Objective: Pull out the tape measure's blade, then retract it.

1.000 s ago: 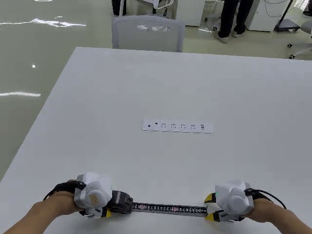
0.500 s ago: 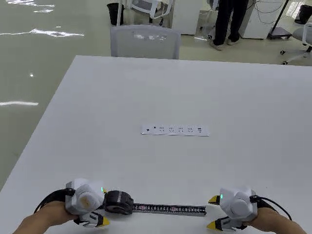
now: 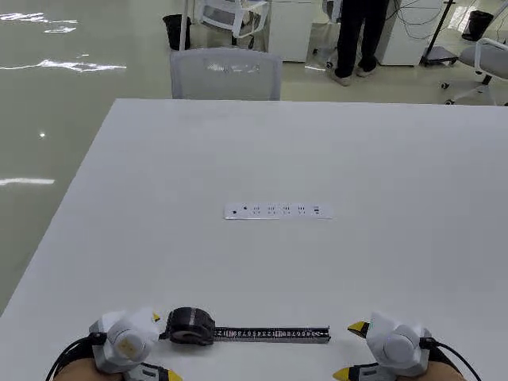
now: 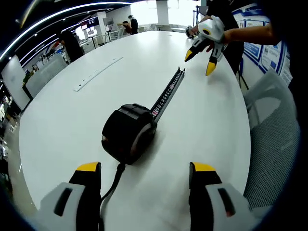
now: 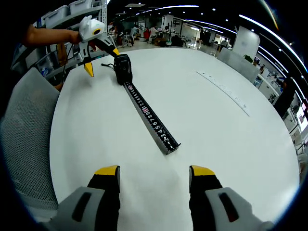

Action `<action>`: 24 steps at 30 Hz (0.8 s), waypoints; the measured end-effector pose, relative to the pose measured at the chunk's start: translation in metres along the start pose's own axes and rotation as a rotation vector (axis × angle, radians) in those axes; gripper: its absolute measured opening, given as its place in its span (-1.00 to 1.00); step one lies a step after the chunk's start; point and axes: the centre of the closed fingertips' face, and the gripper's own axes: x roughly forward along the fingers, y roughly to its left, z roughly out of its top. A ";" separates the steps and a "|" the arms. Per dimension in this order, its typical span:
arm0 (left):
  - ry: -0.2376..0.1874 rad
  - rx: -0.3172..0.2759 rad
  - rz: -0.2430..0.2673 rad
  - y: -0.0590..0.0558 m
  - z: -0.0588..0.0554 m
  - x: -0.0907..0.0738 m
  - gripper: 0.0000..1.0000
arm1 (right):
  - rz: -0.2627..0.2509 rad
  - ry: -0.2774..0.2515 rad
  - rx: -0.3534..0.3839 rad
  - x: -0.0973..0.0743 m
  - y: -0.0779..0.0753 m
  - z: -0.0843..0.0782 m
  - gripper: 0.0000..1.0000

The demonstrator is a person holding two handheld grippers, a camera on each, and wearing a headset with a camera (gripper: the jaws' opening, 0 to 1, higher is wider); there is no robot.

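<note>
Head view: the round black tape measure [image 3: 190, 325] lies on my white table [image 3: 238, 143] at 6 o'clock, its numbered blade [image 3: 274, 334] drawn out toward 3 o'clock. Left gripper view: my left gripper [image 4: 146, 168] is spread wide and empty, the tape measure just ahead at 12 o'clock. Right gripper view: my right gripper [image 5: 154, 171] gapes empty too, the blade's tip near at 12 o'clock.

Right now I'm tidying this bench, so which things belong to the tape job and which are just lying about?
Job: tape measure, blade, left tool, right tool.
Lying about: power strip, chair behind the table.
</note>
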 end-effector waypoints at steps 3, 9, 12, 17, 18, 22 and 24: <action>-0.026 -0.027 0.031 -0.007 0.003 -0.008 0.49 | -0.033 -0.012 0.026 -0.005 0.007 -0.001 0.27; -0.102 -0.139 0.096 -0.019 0.007 -0.015 0.63 | -0.073 -0.042 0.078 -0.013 0.021 -0.001 0.42; -0.101 -0.138 0.120 -0.027 0.005 -0.021 0.65 | -0.093 -0.061 0.109 -0.015 0.026 -0.001 0.50; -0.121 -0.204 0.167 -0.030 0.006 -0.029 0.73 | -0.129 -0.090 0.143 -0.021 0.035 0.005 0.57; -0.128 -0.209 0.172 -0.032 0.007 -0.032 0.73 | -0.138 -0.097 0.159 -0.023 0.037 0.006 0.58; -0.141 -0.240 0.189 -0.038 0.010 -0.038 0.75 | -0.167 -0.121 0.179 -0.025 0.042 0.010 0.65; -0.150 -0.258 0.192 -0.042 0.011 -0.041 0.77 | -0.178 -0.125 0.184 -0.026 0.046 0.011 0.67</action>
